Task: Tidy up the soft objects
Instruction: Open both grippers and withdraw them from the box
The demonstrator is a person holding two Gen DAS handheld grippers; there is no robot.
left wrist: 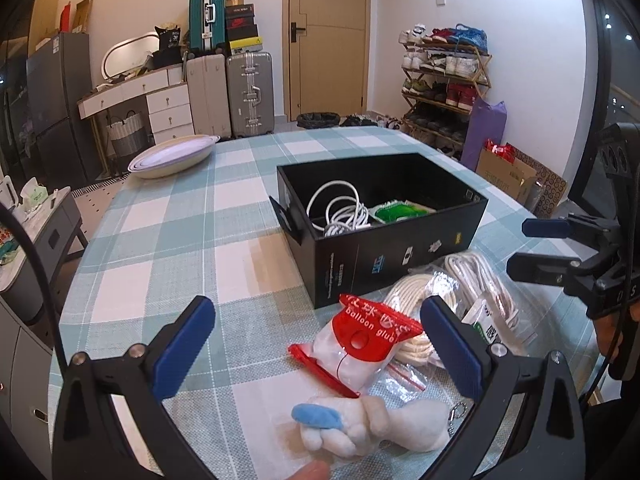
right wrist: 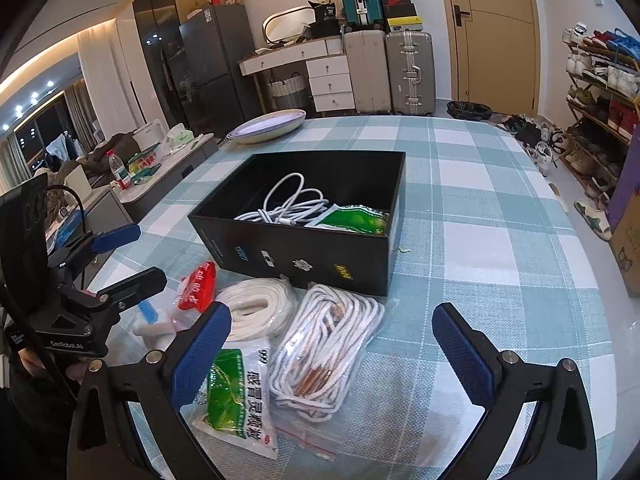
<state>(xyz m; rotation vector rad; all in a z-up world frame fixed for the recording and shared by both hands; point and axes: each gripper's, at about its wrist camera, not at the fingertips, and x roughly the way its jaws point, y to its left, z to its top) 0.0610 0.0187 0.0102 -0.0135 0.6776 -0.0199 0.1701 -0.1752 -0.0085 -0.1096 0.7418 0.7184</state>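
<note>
My left gripper (left wrist: pixel 320 344) is open over a clear bag with a red "balloon glue" label (left wrist: pixel 360 344), which lies between its fingers in the left wrist view. A white plush toy with a blue patch (left wrist: pixel 360 428) lies just below it. My right gripper (right wrist: pixel 332 356) is also open, above a bagged white rope bundle (right wrist: pixel 324 348) and a green-and-white medicine packet (right wrist: pixel 236 396). A second bagged rope coil (right wrist: pixel 256 312) lies beside them. The black box (right wrist: pixel 288 252) behind holds a white cable (right wrist: pixel 288 204) and a green packet (right wrist: pixel 356 218).
The table wears a teal-and-white checked cloth (left wrist: pixel 180 240). An oval dish (left wrist: pixel 172 156) sits at its far left edge. A low cabinet with clutter (right wrist: pixel 132 184) stands left of the table, and a shoe rack (left wrist: pixel 444 80) and cardboard boxes stand to the right.
</note>
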